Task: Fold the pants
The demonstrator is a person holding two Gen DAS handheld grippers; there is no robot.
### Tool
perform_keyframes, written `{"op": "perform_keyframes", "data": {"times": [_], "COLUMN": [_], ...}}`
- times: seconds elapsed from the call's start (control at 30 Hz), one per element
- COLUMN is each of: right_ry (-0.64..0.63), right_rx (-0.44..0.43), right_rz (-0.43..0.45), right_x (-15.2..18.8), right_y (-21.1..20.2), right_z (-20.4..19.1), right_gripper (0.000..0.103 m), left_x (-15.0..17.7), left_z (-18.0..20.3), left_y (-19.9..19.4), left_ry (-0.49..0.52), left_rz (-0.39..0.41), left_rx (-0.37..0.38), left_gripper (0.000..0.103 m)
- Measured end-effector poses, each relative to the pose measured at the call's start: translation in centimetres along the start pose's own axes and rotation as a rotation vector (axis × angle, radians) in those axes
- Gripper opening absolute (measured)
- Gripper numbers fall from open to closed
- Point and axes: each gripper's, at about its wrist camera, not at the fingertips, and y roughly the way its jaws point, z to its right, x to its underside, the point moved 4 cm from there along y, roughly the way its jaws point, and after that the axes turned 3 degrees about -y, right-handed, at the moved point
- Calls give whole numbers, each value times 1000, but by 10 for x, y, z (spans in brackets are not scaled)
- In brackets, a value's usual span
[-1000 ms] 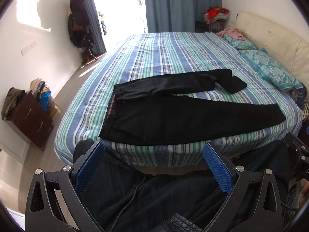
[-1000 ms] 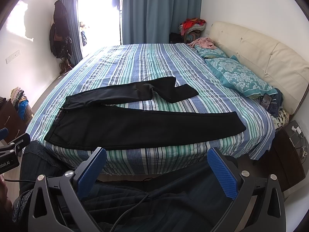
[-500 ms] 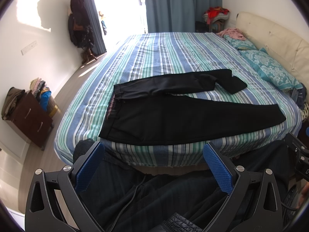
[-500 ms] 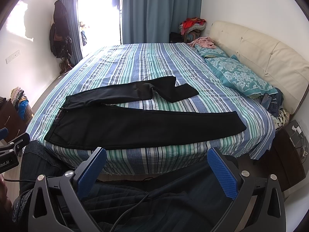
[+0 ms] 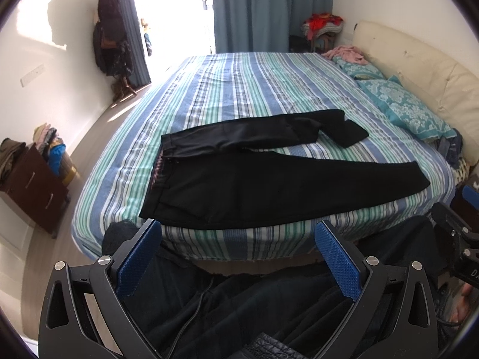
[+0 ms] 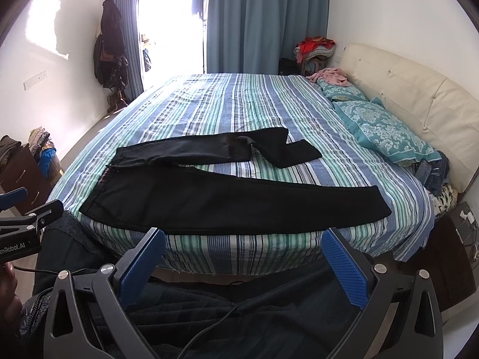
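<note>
Black pants [image 5: 269, 185] lie spread on the striped bed [image 5: 254, 89], waistband to the left. The near leg lies straight along the bed's front edge; the far leg is bent back on itself at the hem [image 5: 344, 133]. The pants also show in the right wrist view [image 6: 224, 200]. My left gripper [image 5: 239, 257] is open and empty, held off the bed in front of its near edge. My right gripper [image 6: 244, 263] is open and empty, also in front of the bed's near edge.
Teal pillows [image 6: 386, 131] and a cream headboard [image 6: 419, 95] line the bed's right side. A dark dresser [image 5: 33, 182] with clothes stands on the left. A nightstand [image 6: 458, 239] sits at the right. Blue curtains [image 6: 263, 21] hang at the back. My dark-clad lap is below the grippers.
</note>
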Motion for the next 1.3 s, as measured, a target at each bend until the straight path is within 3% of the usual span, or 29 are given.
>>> {"op": "perform_keyframes", "data": {"times": [0.07, 0.2, 0.27, 0.3, 0.37, 0.4, 0.47, 0.6, 0.7, 0.8, 0.97, 1.13, 1.2, 1.27, 1.3], "right_ry": [29, 95, 79, 76, 63, 79, 140, 166, 165, 156, 143, 81, 72, 15, -78], "right_rx": [-32, -51, -87, -97, -115, -107, -72, -103, -85, -80, -122, -126, -168, -228, -198], "right_rz": [140, 566, 648, 594, 305, 216, 159, 9, -53, -182, -391, -460, -505, -599, -598], "right_x": [-13, -40, -53, -60, -66, -63, -48, -47, -87, -133, -177, -192, -187, -180, -183], "right_y": [-19, -72, -67, -48, 14, 44, 90, 185, 262, 361, 513, 607, 634, 656, 656], "right_z": [7, 35, 44, 49, 59, 67, 91, 152, 211, 271, 315, 304, 296, 288, 283], "right_gripper": [103, 103, 103, 103, 103, 103, 103, 103, 103, 101, 68, 67, 66, 22, 15], "left_x": [-16, -53, -69, -76, -86, -89, -91, -82, -78, -78, -78, -74, -72, -68, -67], "left_z": [-2, 6, 14, 18, 26, 28, 32, 33, 32, 31, 34, 37, 42, 48, 51], "left_y": [-1, 9, 15, 20, 32, 40, 59, 101, 128, 153, 193, 231, 244, 254, 258], "left_ry": [-16, -42, -33, -26, -13, -9, -7, -22, -41, -59, -42, -29, -13, 7, 17], "left_rz": [49, 90, 99, 101, 97, 89, 57, -40, -94, -137, -204, -289, -319, -342, -350], "left_rx": [26, 75, 87, 81, 66, 60, 48, 41, 35, 18, -64, -115, -125, -131, -131], "left_gripper": [102, 102, 102, 102, 102, 102, 102, 102, 102, 102, 102, 102, 102, 102, 102]}}
